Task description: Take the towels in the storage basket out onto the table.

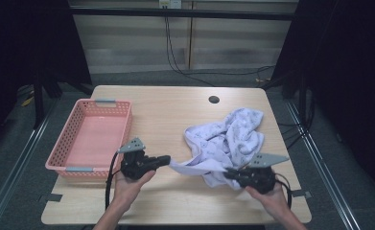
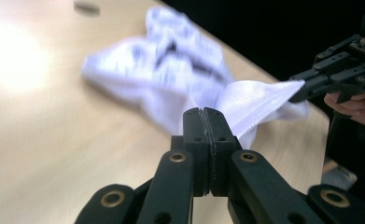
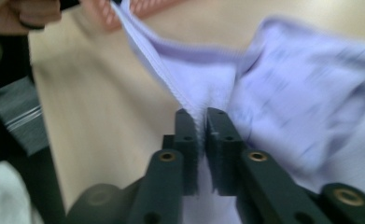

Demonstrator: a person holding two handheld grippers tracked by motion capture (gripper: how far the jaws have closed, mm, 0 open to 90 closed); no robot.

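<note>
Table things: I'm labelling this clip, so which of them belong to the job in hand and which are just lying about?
In the job:
- cloth, its edge stretched between the two grippers
- left gripper, shut on the cloth
- right gripper, pinching the same edge

Lying about:
- pink basket, empty, at the table's left
- cables on the floor behind

Wood table (image 1: 166,201), grey floor (image 1: 12,158), dark surrounds
</note>
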